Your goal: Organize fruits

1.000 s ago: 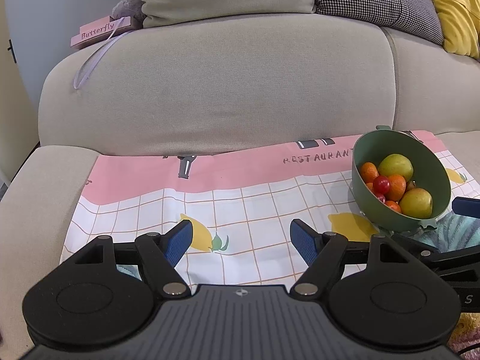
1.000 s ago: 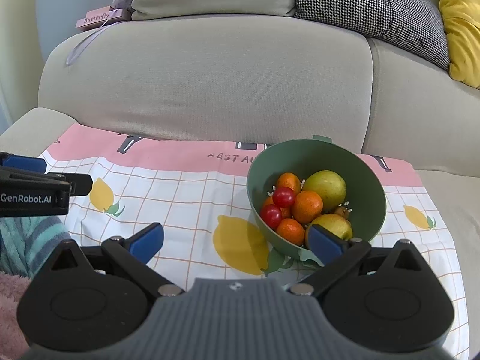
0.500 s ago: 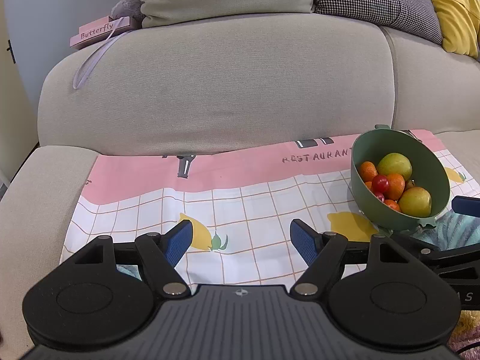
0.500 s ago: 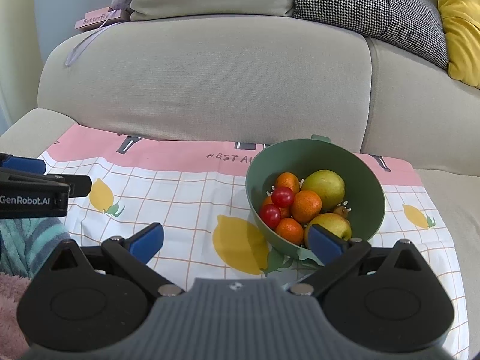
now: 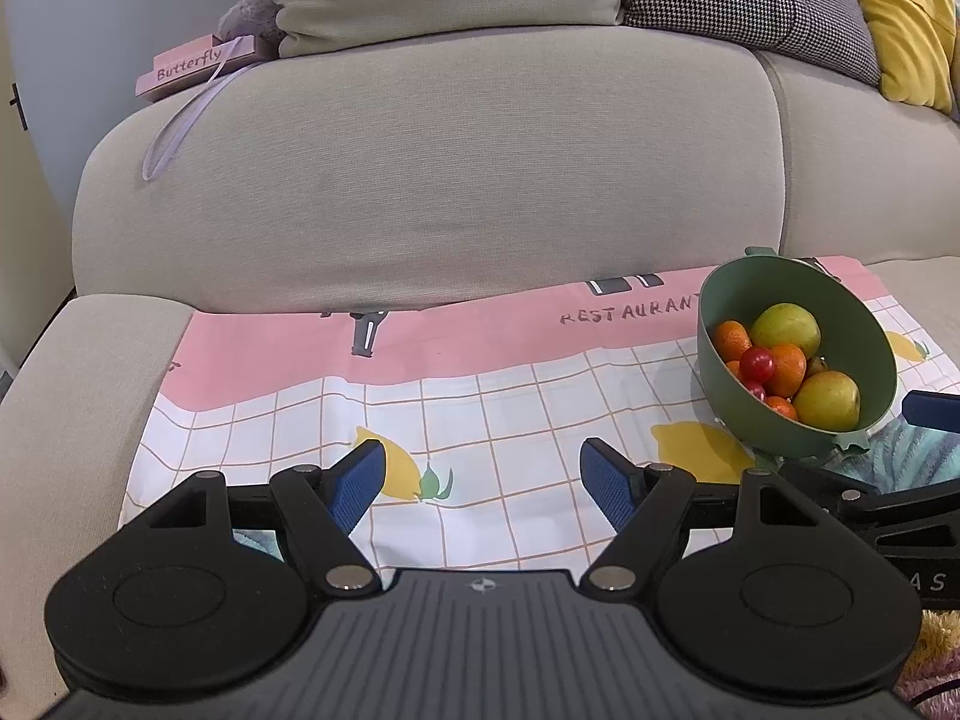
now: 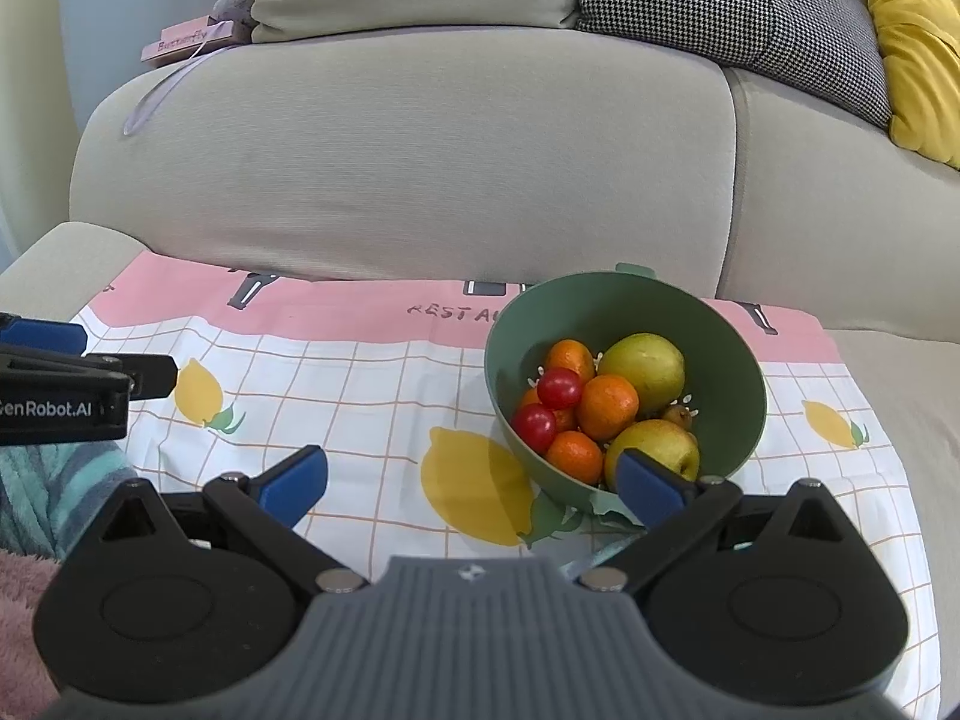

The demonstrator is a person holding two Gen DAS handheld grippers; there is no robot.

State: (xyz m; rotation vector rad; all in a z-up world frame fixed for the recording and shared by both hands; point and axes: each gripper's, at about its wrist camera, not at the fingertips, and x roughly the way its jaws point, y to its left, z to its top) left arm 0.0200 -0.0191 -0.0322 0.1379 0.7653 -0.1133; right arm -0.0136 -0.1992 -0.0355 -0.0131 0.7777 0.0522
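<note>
Green bowl (image 6: pixel 729 354) heaped with oranges, pears, cherry tomatoes; both grippers wide, empty.

place: probably a home living room | evidence: beige sofa (image 5: pixel 420 168), throw cushions (image 6: pixel 732 6), picnic-style cloth (image 5: pixel 480 396)

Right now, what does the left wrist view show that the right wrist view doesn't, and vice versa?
Only the left wrist view: the left gripper seen from behind, jaws open over bare cloth, and the right gripper's fingers entering from the right edge.

Only the right wrist view: the right gripper, open just short of the bowl, and the left gripper's GenRobot.AI label at the left edge.

Both: the green bowl of fruit, the lemon-print cloth, the sofa and the pink Butterfly box.
</note>
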